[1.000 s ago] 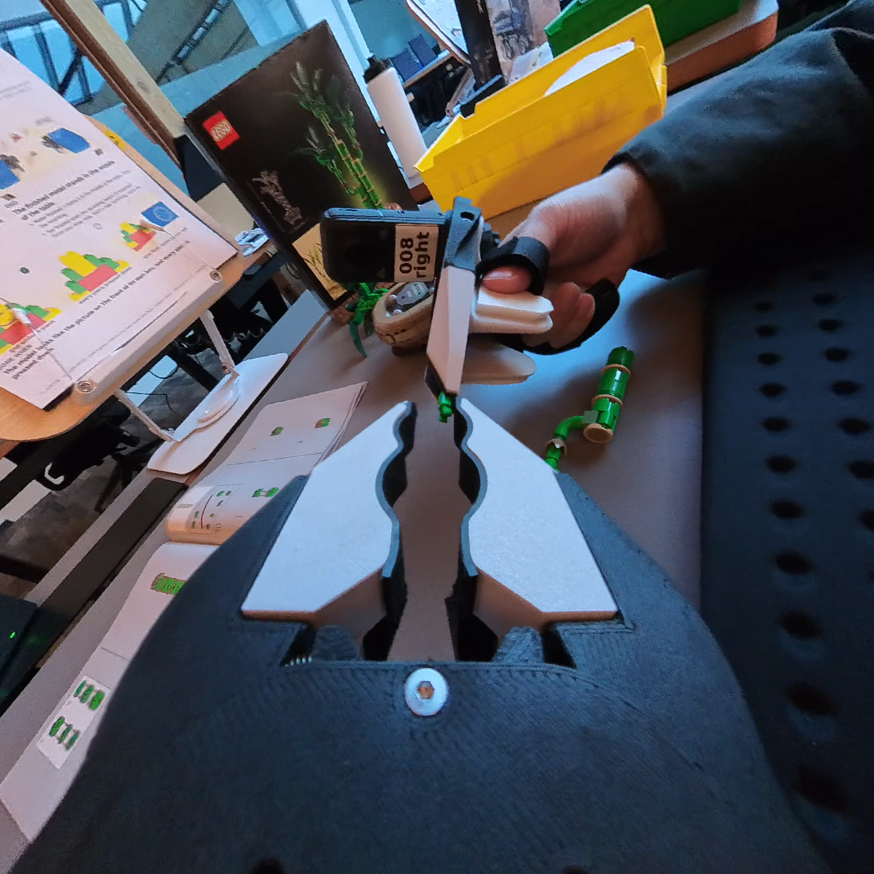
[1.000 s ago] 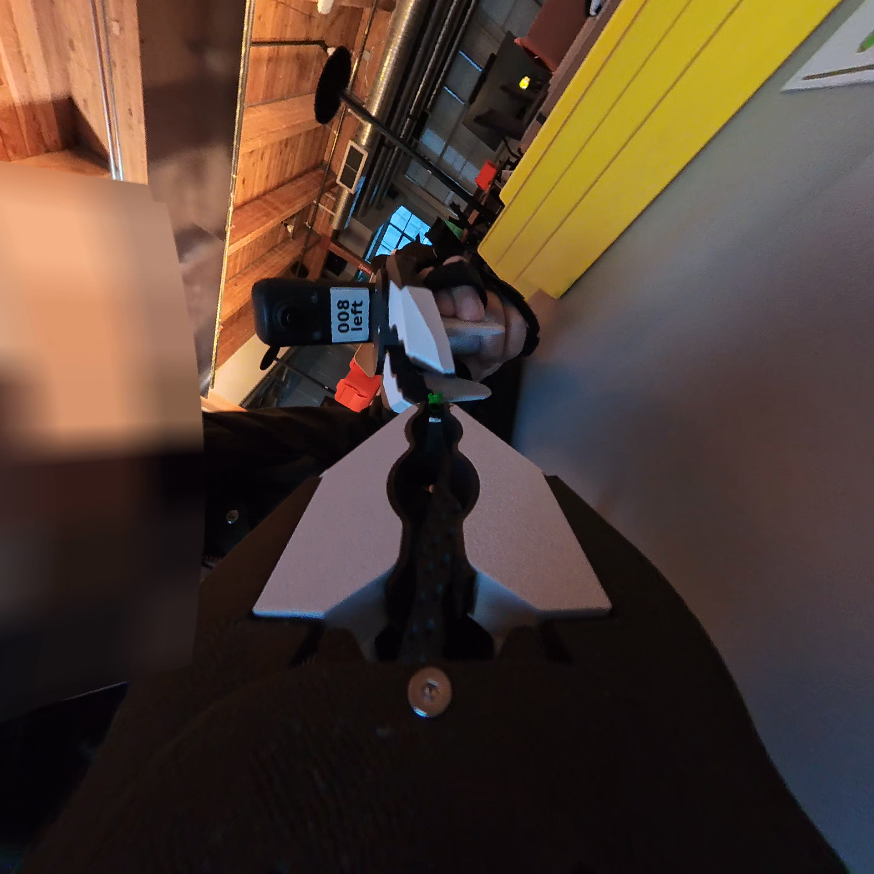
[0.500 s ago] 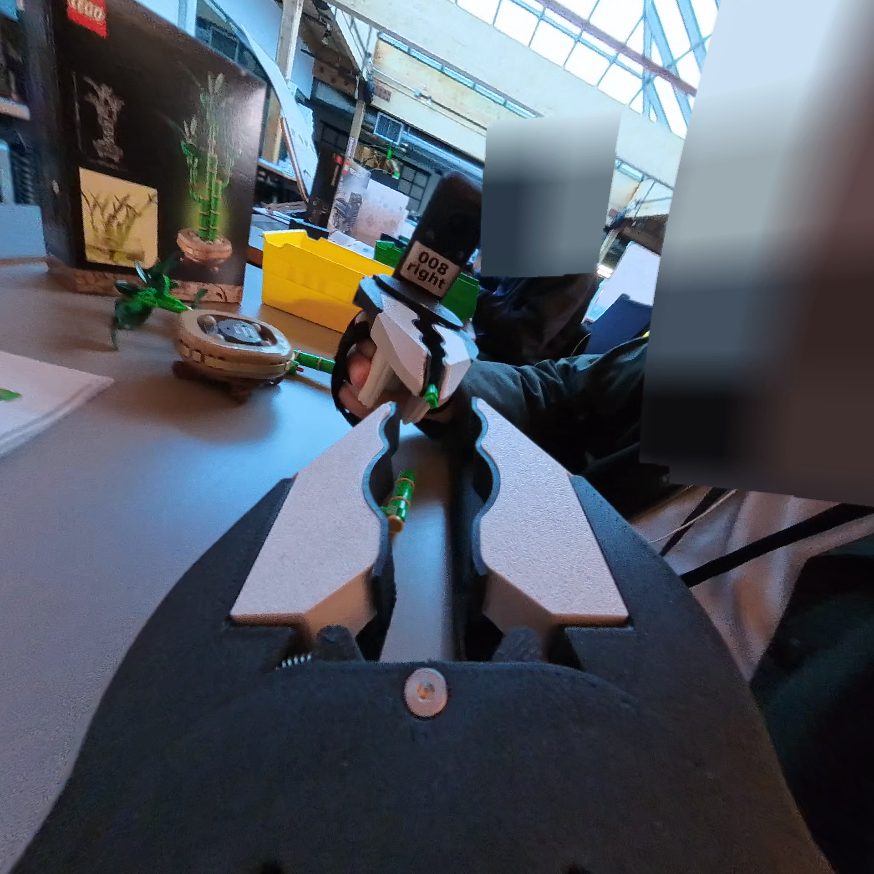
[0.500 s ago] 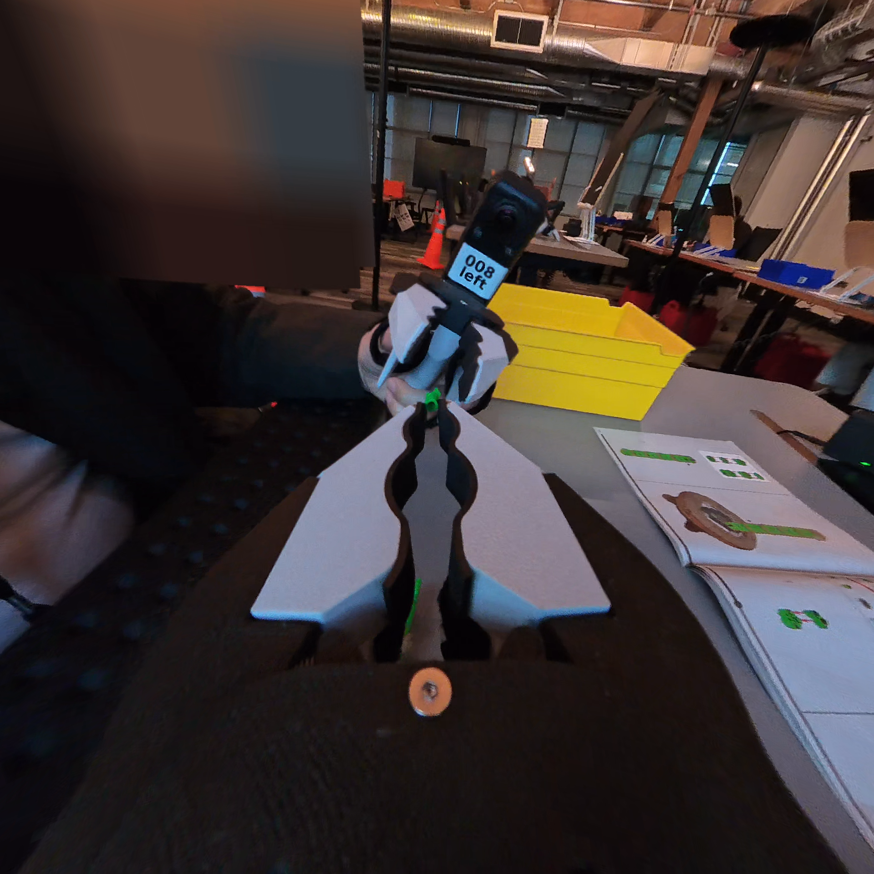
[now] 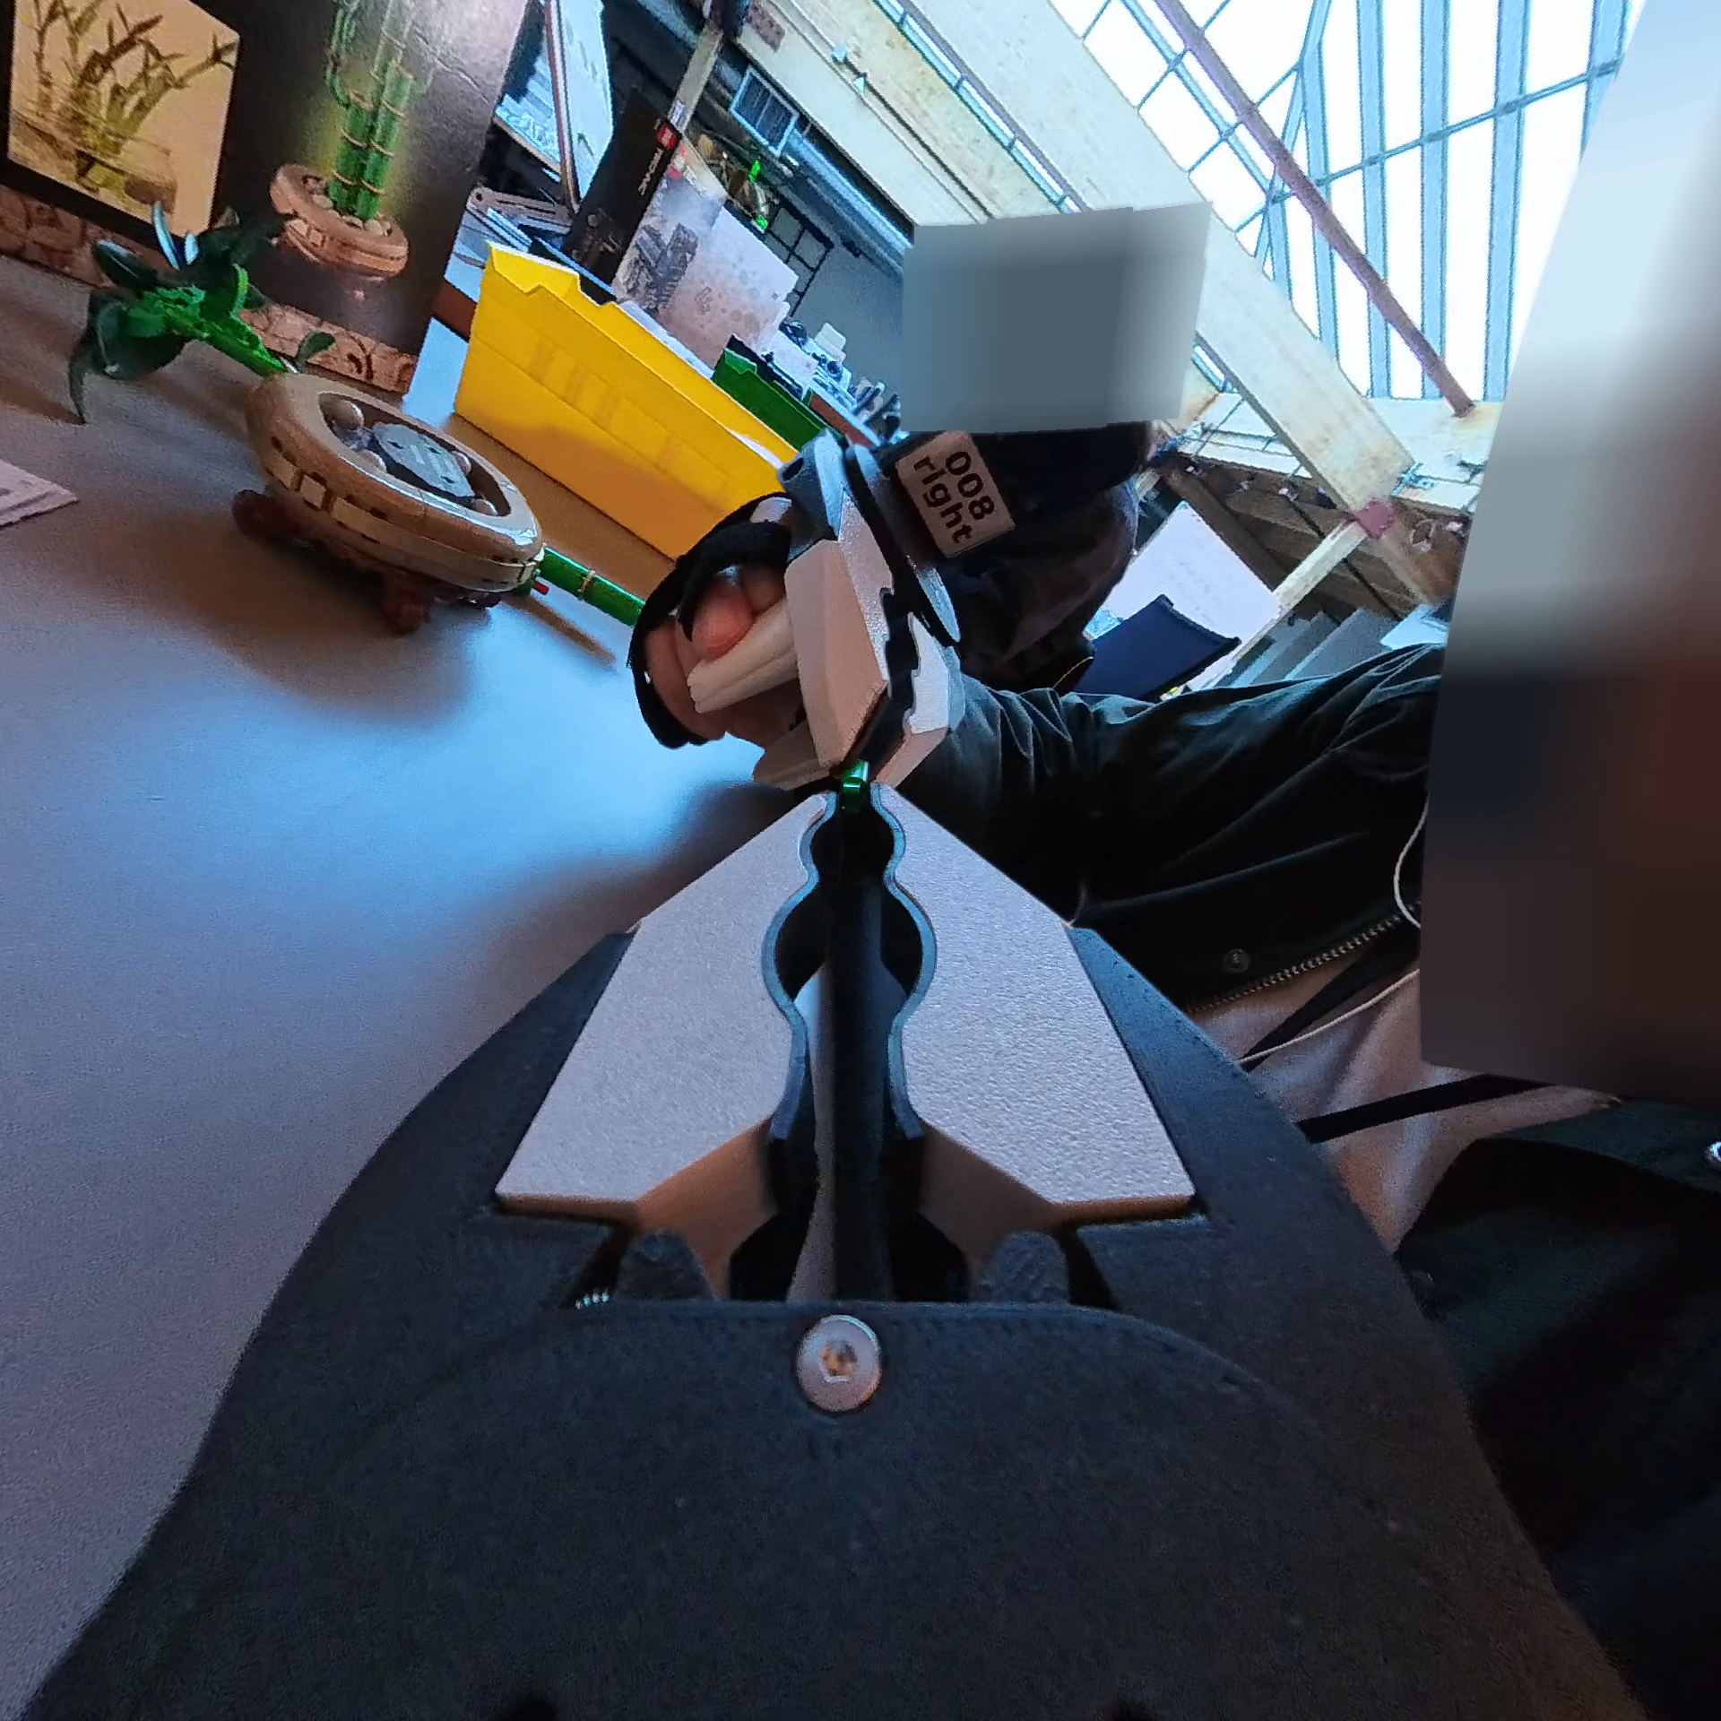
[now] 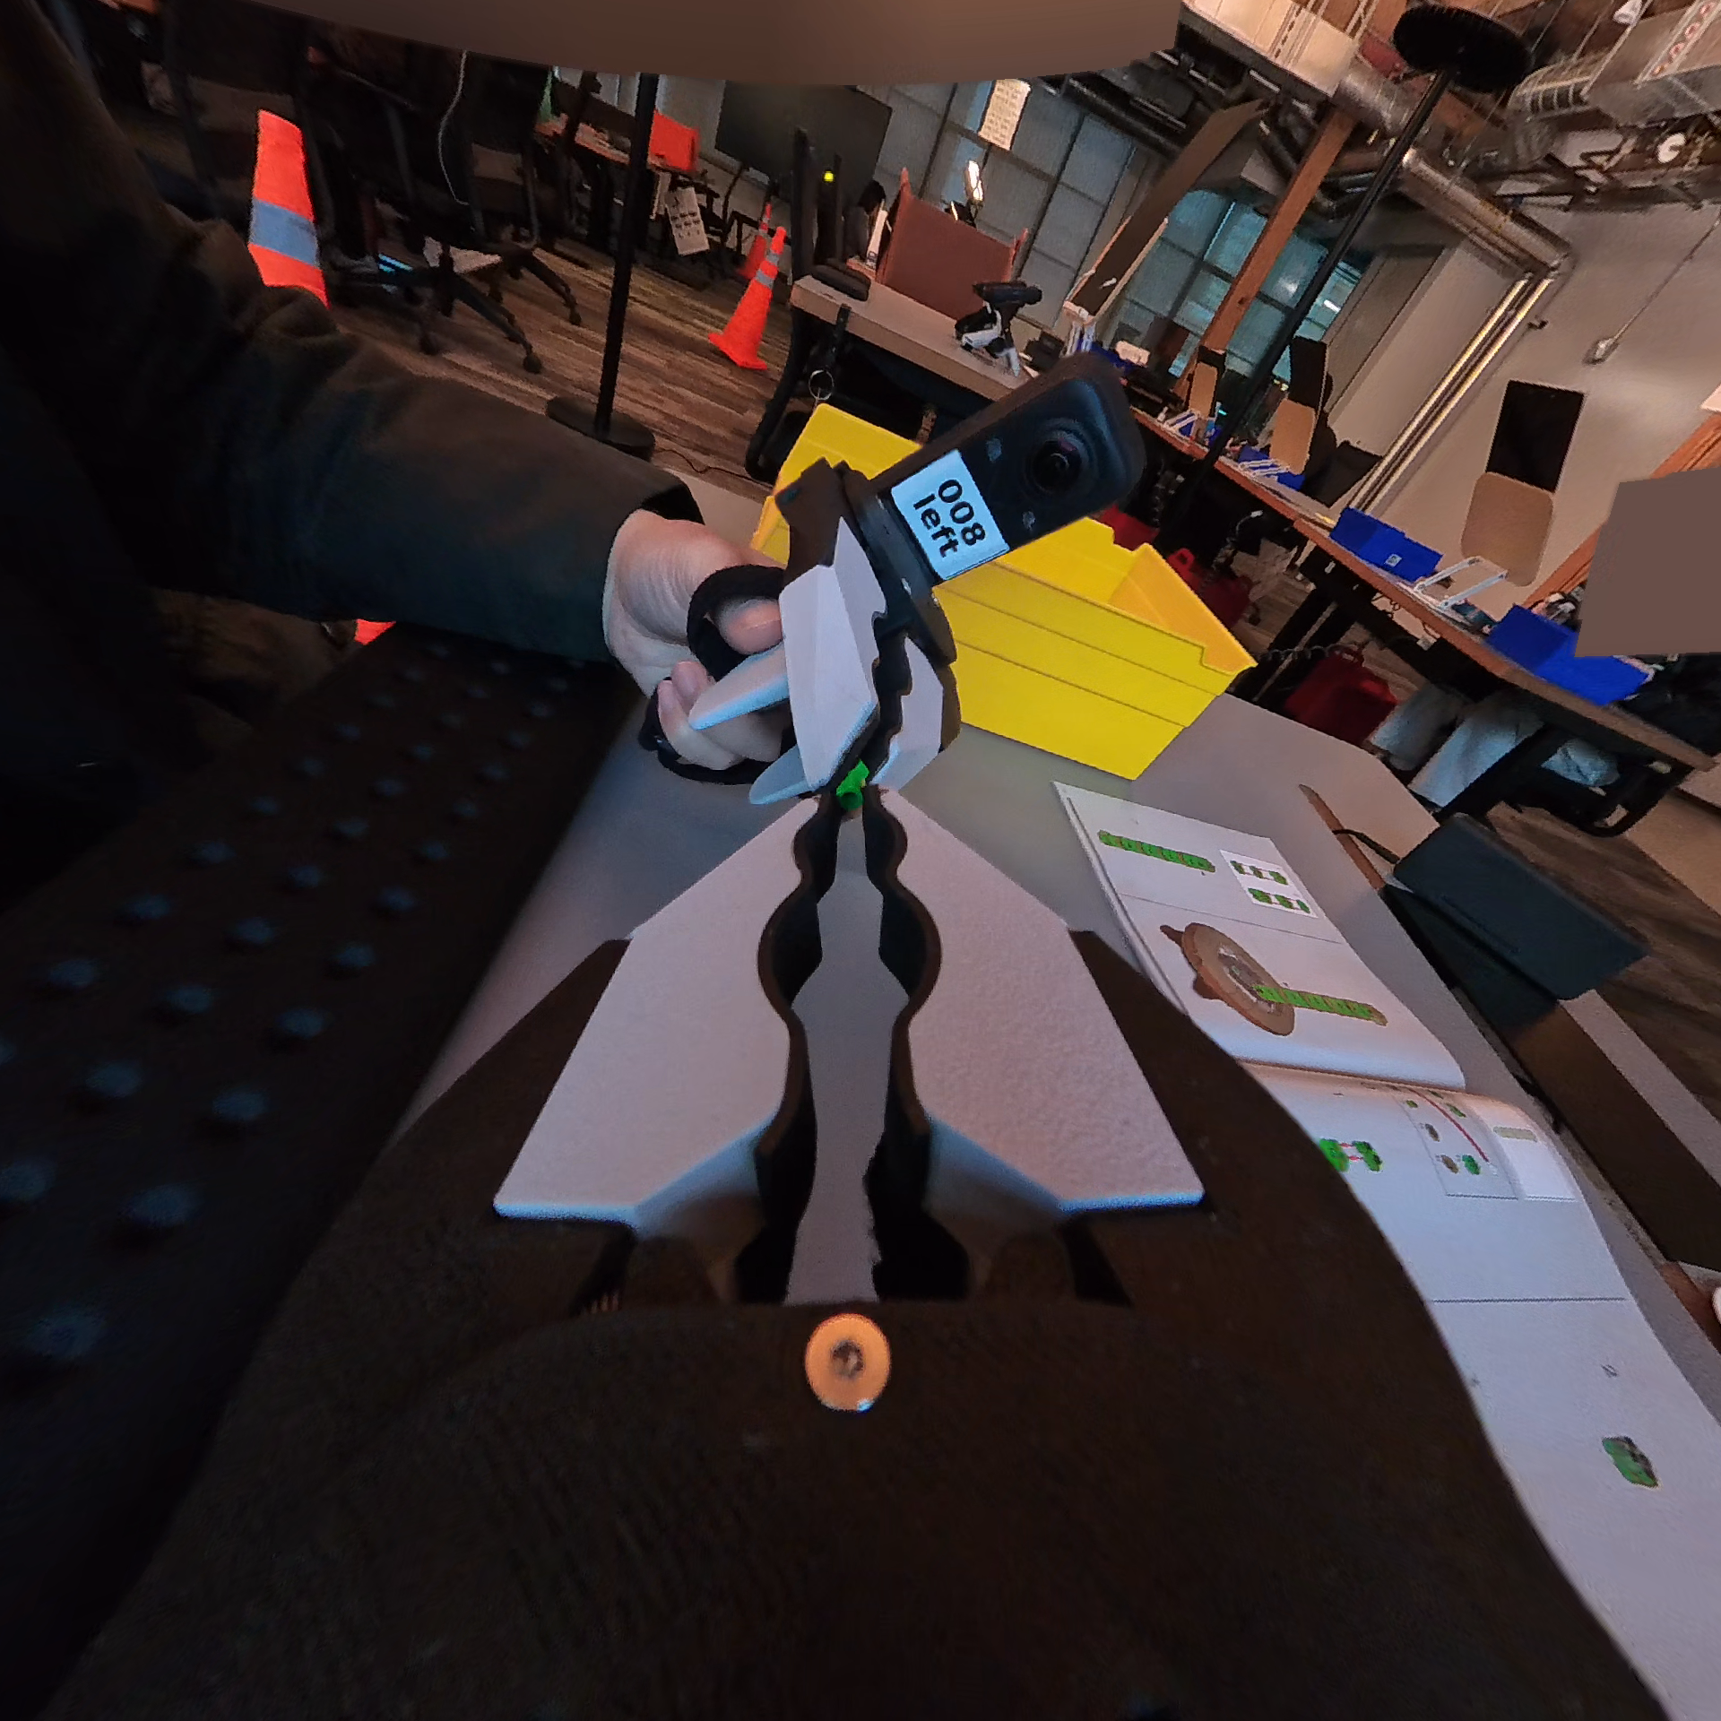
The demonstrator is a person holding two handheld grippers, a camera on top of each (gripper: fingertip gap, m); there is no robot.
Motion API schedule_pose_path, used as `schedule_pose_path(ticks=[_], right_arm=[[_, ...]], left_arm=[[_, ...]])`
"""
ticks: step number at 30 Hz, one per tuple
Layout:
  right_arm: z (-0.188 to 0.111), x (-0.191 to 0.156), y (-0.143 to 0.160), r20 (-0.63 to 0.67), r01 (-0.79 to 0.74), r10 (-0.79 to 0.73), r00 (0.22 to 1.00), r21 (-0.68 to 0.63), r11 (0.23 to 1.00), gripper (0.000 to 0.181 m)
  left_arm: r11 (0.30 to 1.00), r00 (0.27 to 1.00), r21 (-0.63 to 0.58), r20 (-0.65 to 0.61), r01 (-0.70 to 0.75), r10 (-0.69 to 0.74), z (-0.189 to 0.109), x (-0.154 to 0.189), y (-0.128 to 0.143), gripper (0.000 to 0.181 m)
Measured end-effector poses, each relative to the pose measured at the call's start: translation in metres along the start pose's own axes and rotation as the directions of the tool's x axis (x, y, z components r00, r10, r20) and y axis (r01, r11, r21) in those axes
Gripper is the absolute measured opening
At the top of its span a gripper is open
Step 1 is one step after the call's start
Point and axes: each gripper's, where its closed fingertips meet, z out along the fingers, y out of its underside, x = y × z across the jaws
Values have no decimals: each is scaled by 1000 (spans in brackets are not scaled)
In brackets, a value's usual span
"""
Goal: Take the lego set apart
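Left wrist view shows the left tool (image 5: 846,808) closed at its tips on a small green lego piece (image 5: 851,780), with the right tool (image 5: 861,764) meeting it tip to tip from the far side, held in a hand (image 5: 722,652). The right wrist view tells the same from the other end: the right tool (image 6: 843,812) is narrowed almost shut with only a slim gap further back, and the green lego piece (image 6: 850,784) sits right at its tips, where the left tool (image 6: 852,773) pinches it. The 2 tools seem to face each other so that each can grip 1 end of the tiny part and pull or twist it in half (a judgement; the join itself is too small to see). The piece is held in the air above the desk (image 5: 279,792), exactly between both pairs of tips. Further back on the desk rest the round tan base (image 5: 391,484), a green stalk (image 5: 591,587) just beside it and leafy green parts (image 5: 168,317). A yellow bin (image 6: 1071,643) stands behind, and an open instruction booklet (image 6: 1248,959) lies to the side.
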Motion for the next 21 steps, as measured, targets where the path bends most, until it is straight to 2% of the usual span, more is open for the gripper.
schedule_pose_path(ticks=[2,6,9,10,11,12,13,14,15,16,18,21], right_arm=[[0,-1,-1,13,-21,21,1000,13,1000,4],[-5,1,-5,9,-74,74,997,45,996,19],[-13,5,-1,10,-140,140,990,36,989,24],[-15,7,3,4,-152,152,988,19,988,24],[-16,9,7,-2,-161,161,987,0,987,24],[-15,12,13,-11,-179,179,984,-25,984,24],[-12,15,21,-23,-207,206,978,-61,977,24],[-10,15,30,-21,-238,237,971,-99,966,25],[-7,13,36,-10,-263,264,965,-124,957,25],[-4,12,40,-4,-277,279,960,-138,951,25],[0,12,44,3,-277,281,960,-155,948,25],[2,12,50,0,-289,294,956,-172,942,26]], left_arm=[[1000,1000,-5,-8,-6,6,0,2,1,1],[999,999,19,8,-39,39,-6,5,-4,0],[989,972,-1,181,-150,148,-24,9,-14,1],[977,930,-45,298,-210,214,-40,9,-21,1],[957,826,-128,484,-262,290,-68,0,-29,1],[926,620,-244,690,-287,374,-114,-14,-41,1],[894,331,-364,836,-261,438,-174,-22,-55,1],[877,66,-445,884,-179,462,-235,-20,-63,1],[885,-54,-461,887,-59,458,-281,-17,-61,0],[906,-29,-418,907,63,421,-307,-19,-48,1],[922,88,-330,944,201,319,-332,-32,-30,1],[900,96,-337,941,276,323,-366,-63,-17,0]])
